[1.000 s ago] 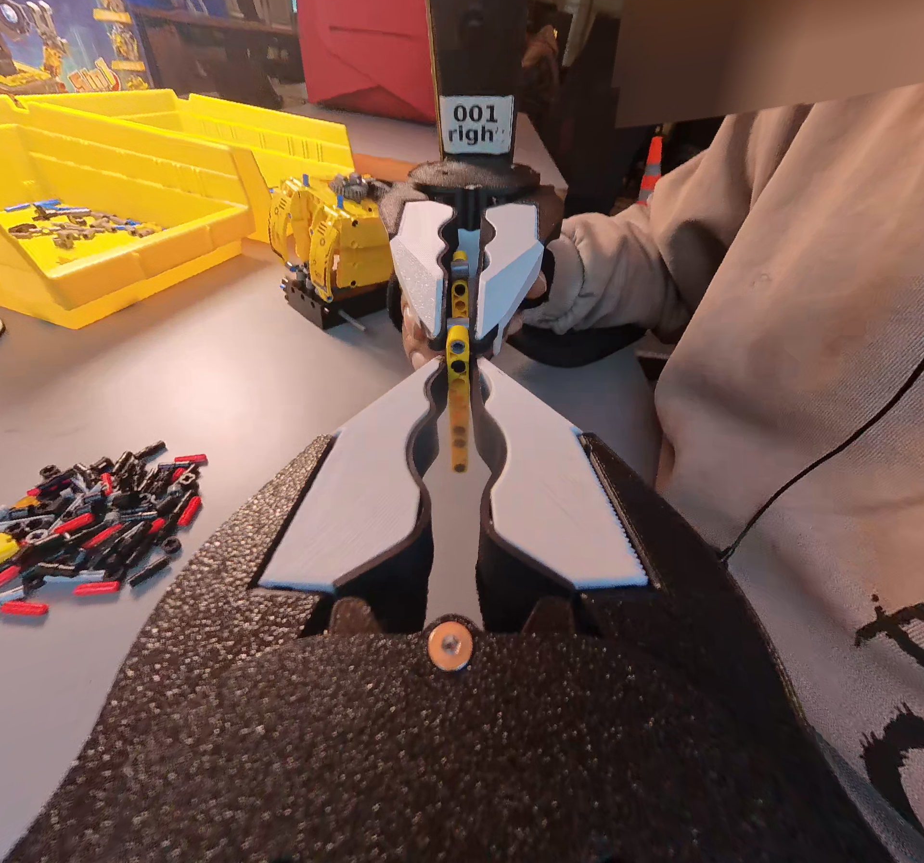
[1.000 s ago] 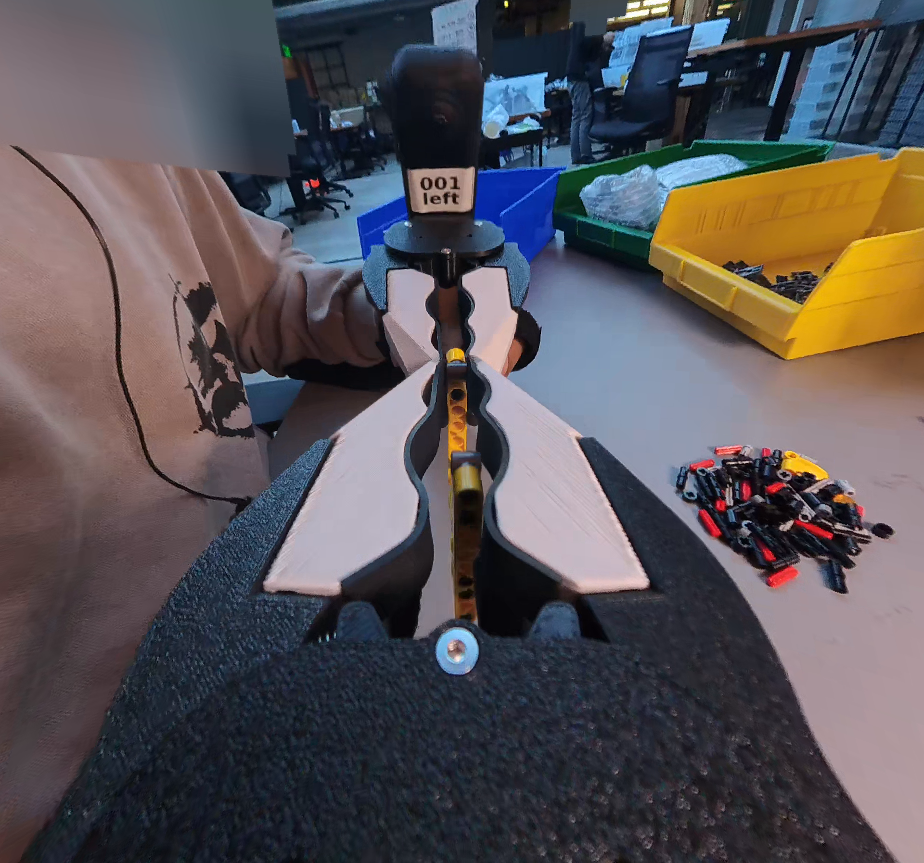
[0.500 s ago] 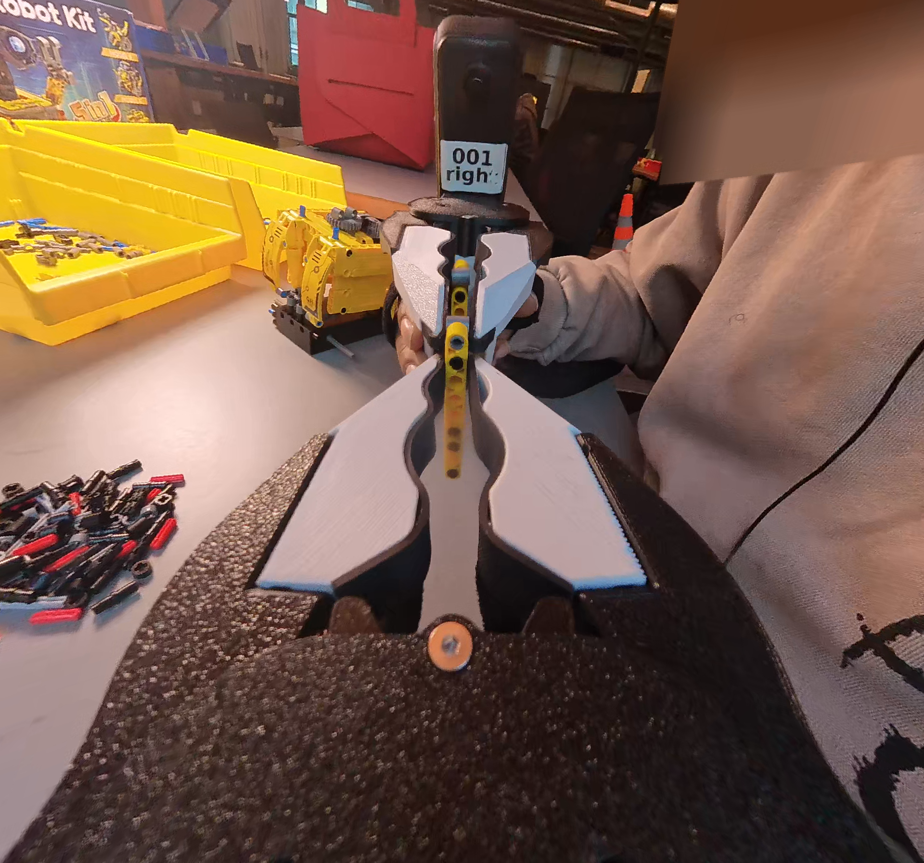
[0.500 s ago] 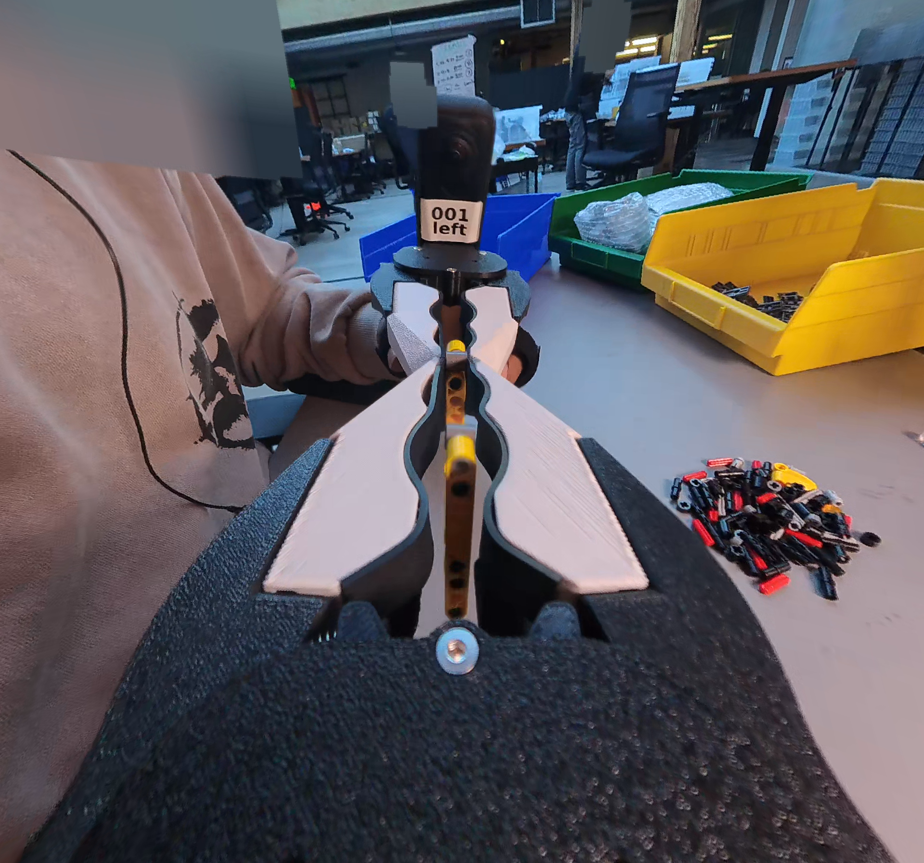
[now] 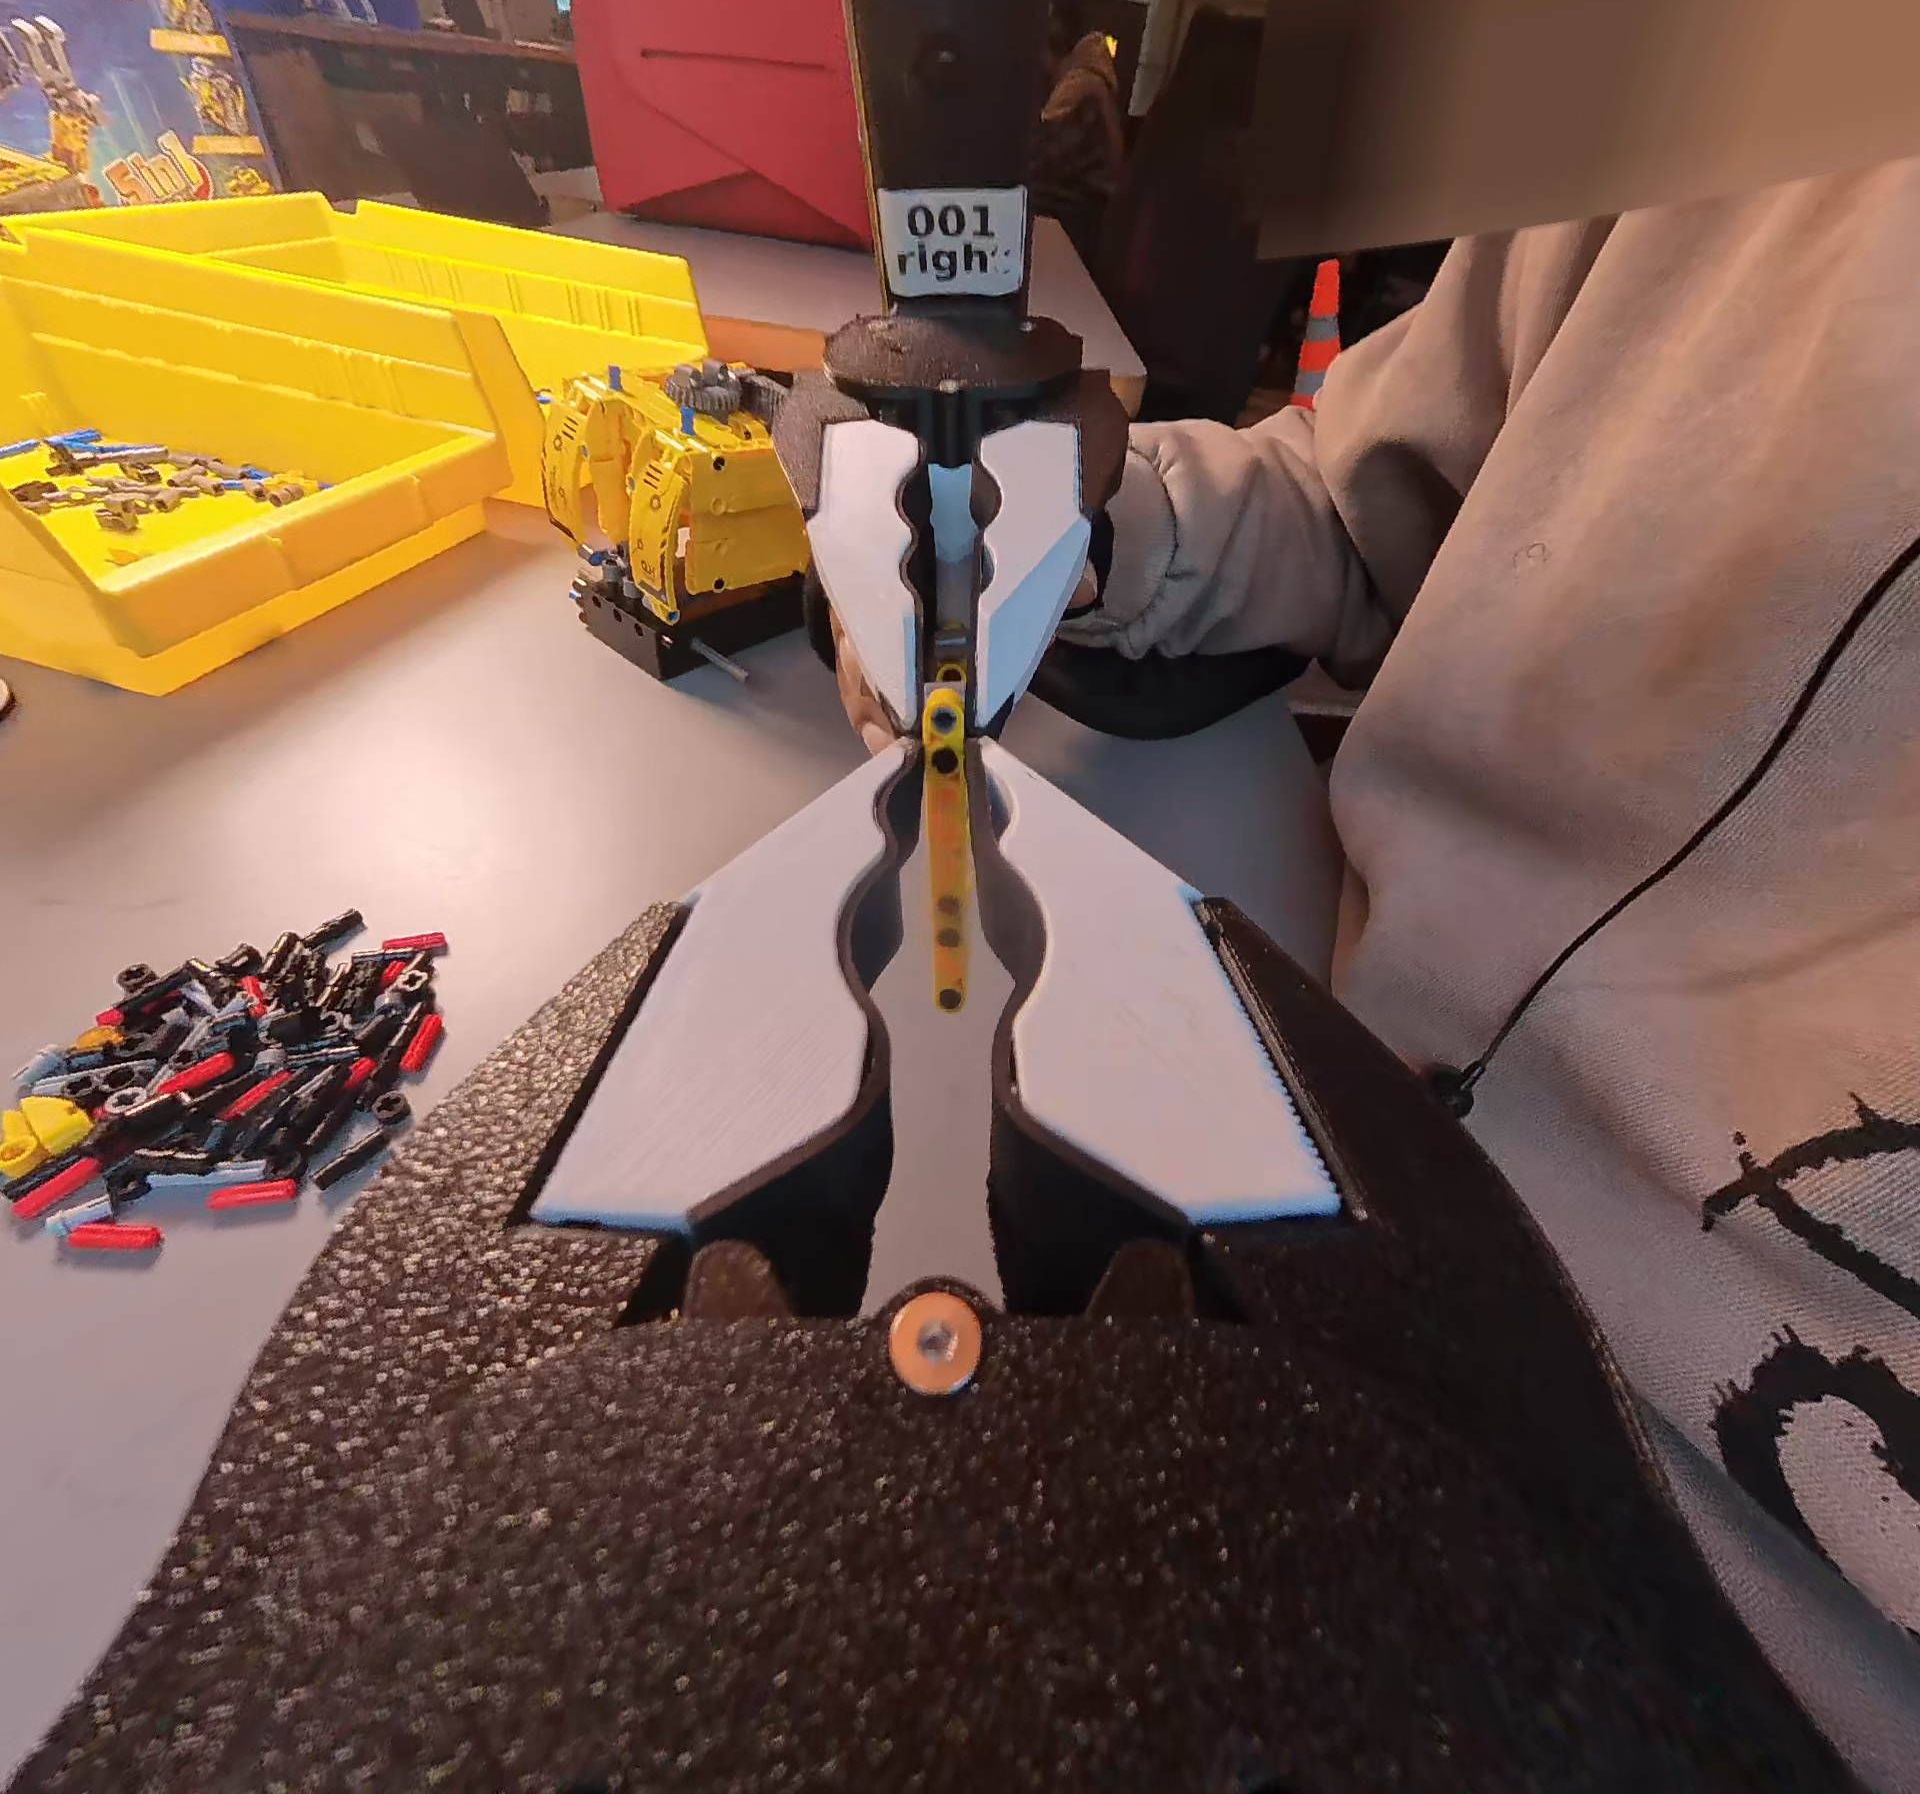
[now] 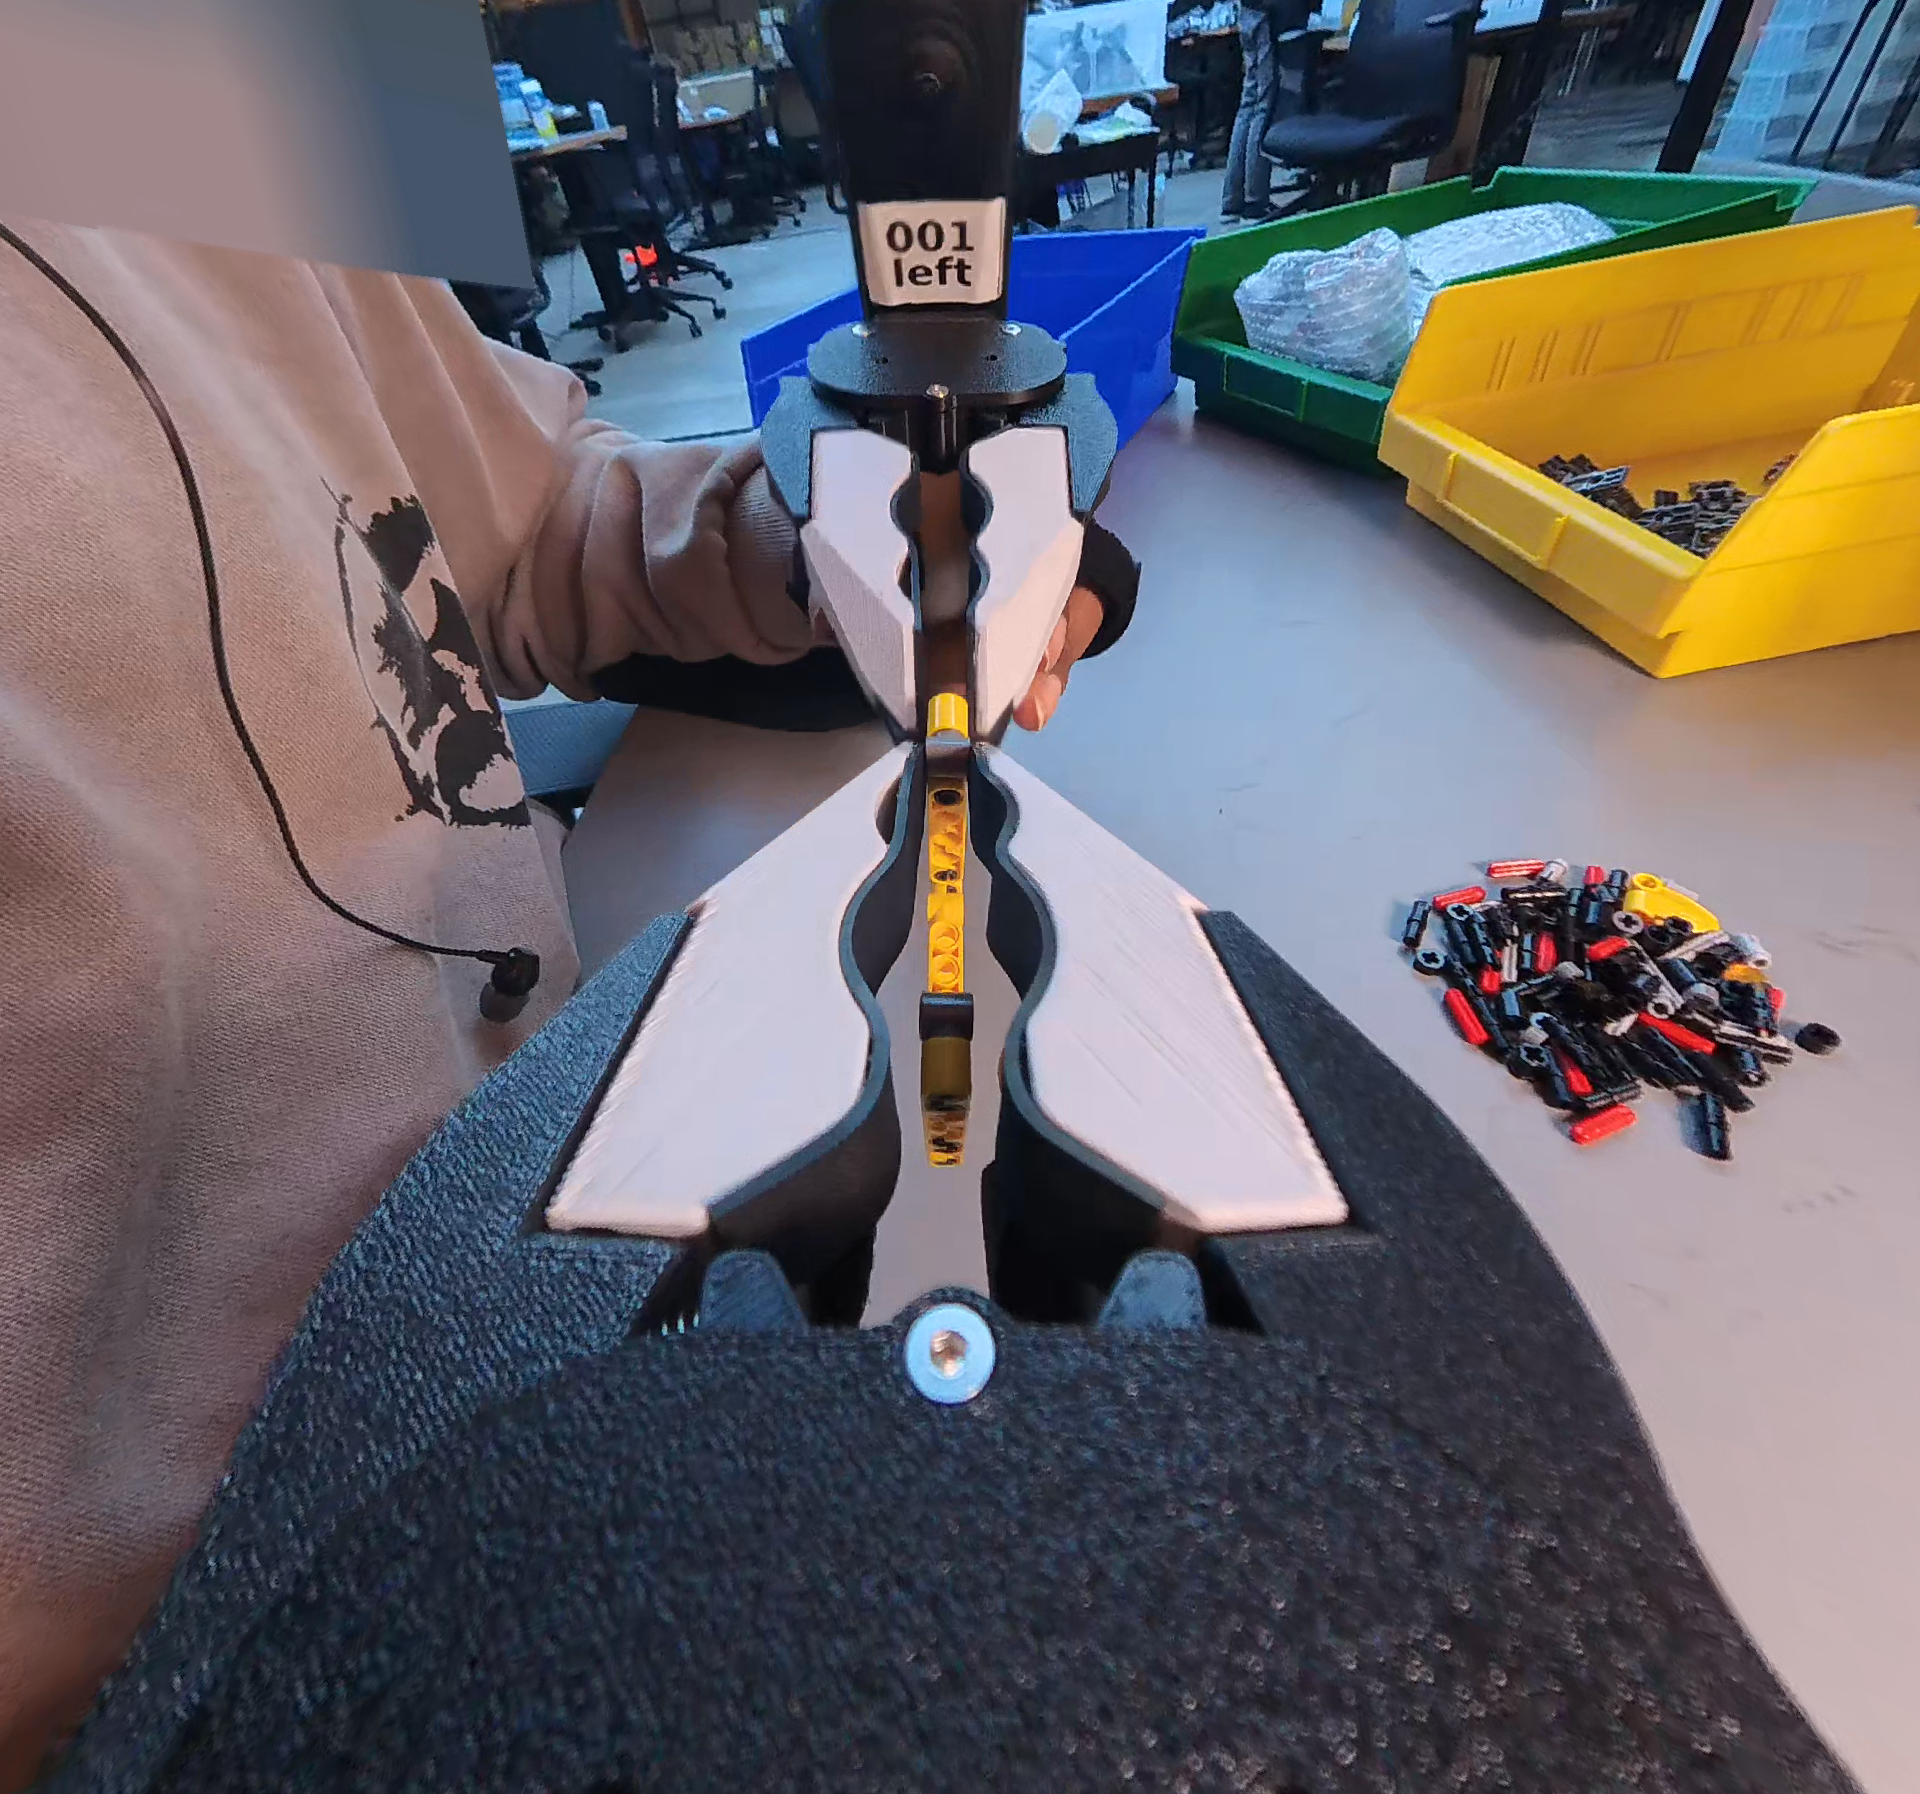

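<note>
your left wrist view looks forward along its own fingers, very near, and faces the right gripper (image 5: 948,705). your right wrist view looks back the other way at the left gripper (image 6: 945,721). both views share the grey table (image 5: 364,809) and the pile of small parts (image 6: 1600,996).

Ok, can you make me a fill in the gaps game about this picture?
1. The left hand-held gripper and the right hand-held gripper are each shut on a ____ beam.
2. The pile of small pins on the table is mostly black and ____.
3. The middle bin, between the blue bin and the yellow bin, is ____.

Missing words: yellow, red, green.
</note>
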`<act>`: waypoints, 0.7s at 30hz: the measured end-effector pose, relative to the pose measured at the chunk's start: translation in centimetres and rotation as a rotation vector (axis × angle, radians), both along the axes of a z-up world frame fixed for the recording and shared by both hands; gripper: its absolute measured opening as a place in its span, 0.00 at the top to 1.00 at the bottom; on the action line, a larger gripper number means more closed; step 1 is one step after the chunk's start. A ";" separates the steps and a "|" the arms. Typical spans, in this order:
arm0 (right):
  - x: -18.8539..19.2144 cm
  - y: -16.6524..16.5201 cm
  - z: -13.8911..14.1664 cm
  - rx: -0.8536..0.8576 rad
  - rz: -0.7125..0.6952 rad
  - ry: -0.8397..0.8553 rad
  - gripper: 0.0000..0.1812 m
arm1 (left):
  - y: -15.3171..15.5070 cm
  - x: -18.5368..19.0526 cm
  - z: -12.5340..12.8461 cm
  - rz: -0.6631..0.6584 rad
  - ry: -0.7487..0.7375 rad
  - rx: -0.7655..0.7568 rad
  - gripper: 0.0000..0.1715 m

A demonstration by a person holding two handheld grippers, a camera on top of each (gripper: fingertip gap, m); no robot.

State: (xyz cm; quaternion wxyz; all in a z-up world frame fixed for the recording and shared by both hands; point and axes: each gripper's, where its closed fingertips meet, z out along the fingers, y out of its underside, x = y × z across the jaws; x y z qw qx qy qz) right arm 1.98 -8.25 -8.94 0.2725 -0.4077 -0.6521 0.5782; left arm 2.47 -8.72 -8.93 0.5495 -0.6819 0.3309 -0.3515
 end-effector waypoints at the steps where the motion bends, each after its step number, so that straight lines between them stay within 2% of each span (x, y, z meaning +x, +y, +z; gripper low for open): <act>1: 0.0 0.1 -0.2 0.009 -0.004 -0.008 0.96 | 0.0 -0.2 0.5 0.003 -0.026 0.003 0.97; 3: 0.0 0.0 -0.5 0.021 -0.003 -0.018 0.96 | -0.1 -0.3 0.6 -0.007 -0.037 -0.010 0.95; 5: -0.2 -0.4 -1.0 0.047 0.003 -0.034 0.96 | -0.2 0.2 -0.4 -0.013 0.022 -0.016 0.92; 10: -0.2 -0.8 -2.0 0.102 0.009 -0.060 0.96 | -0.1 0.4 -1.2 -0.002 0.099 -0.007 0.96; 21: -0.5 -1.0 -4.6 0.137 0.024 -0.116 0.96 | -0.4 -0.1 -4.2 -0.028 0.240 -0.029 0.96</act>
